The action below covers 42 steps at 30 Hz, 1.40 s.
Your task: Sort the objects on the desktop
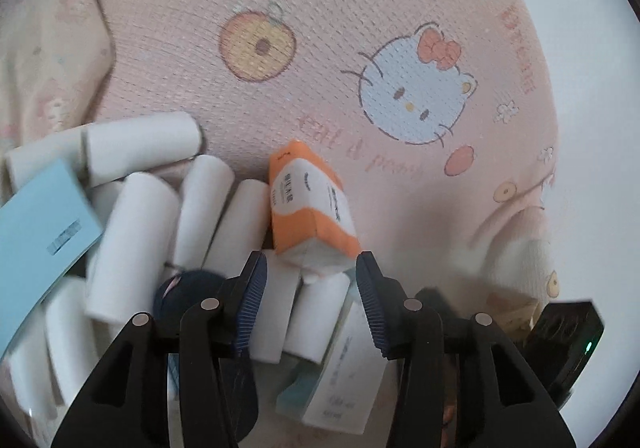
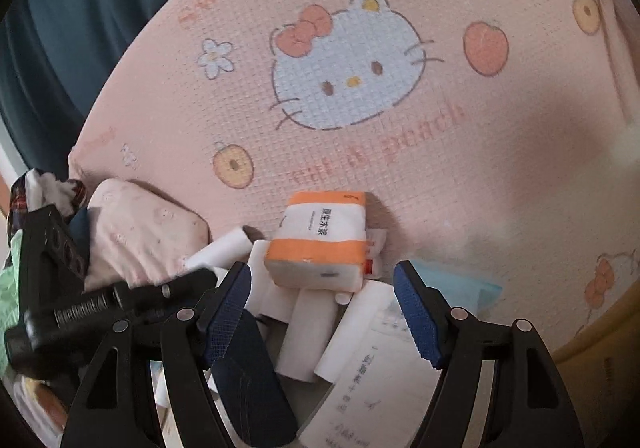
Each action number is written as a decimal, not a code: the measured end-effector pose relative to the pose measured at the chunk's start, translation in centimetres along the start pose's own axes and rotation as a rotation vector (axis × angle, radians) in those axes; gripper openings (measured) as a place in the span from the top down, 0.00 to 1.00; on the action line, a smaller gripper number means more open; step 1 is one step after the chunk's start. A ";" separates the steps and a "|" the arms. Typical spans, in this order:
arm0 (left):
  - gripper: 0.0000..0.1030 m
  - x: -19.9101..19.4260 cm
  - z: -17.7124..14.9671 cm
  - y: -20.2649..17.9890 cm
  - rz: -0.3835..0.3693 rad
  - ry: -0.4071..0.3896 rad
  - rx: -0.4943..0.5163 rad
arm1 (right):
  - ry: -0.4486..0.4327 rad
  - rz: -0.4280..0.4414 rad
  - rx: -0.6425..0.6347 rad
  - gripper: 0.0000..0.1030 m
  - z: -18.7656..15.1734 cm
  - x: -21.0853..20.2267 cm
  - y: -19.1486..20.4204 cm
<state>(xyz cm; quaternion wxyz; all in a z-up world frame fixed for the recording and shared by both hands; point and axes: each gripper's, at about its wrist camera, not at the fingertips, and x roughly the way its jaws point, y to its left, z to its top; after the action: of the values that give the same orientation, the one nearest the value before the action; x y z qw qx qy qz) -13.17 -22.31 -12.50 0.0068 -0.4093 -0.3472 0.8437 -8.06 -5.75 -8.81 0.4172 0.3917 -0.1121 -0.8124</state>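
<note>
An orange and white tissue pack (image 1: 310, 208) lies tilted on a pile of white paper rolls (image 1: 132, 240). My left gripper (image 1: 310, 268) is open, its fingers either side of the pack's near end, not touching it that I can see. In the right wrist view the same pack (image 2: 320, 244) rests on white rolls (image 2: 306, 332). My right gripper (image 2: 322, 280) is open and empty just in front of it, with the pack's near end between the fingertips.
A pink Hello Kitty cloth (image 1: 360, 28) covers the surface behind the pile. A light blue card (image 1: 44, 224) lies at the left. A white boxed item (image 1: 348, 376) and printed paper (image 2: 372, 380) lie below the grippers. The other gripper's black body (image 2: 60, 288) is at the left.
</note>
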 end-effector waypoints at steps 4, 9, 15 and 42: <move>0.48 1.6 1.3 -0.1 -0.016 0.020 -0.018 | -0.002 0.015 -0.007 0.29 -0.5 1.0 0.0; 0.48 3.6 2.5 0.1 -0.036 0.047 -0.045 | -0.010 0.027 -0.071 0.25 -0.8 2.6 0.6; 0.48 5.4 3.1 0.5 -0.006 0.049 -0.070 | 0.029 0.032 -0.064 0.25 -0.7 4.8 0.6; 0.62 6.6 0.7 0.1 0.017 0.067 -0.008 | 0.141 -0.004 -0.189 0.25 -1.5 7.8 0.7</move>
<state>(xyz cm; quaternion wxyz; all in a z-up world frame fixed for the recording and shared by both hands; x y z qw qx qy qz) -18.07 -20.85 -16.81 0.0098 -0.4404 -0.3467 0.8281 -9.25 -11.91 -13.67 0.4575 0.4069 -0.0049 -0.7906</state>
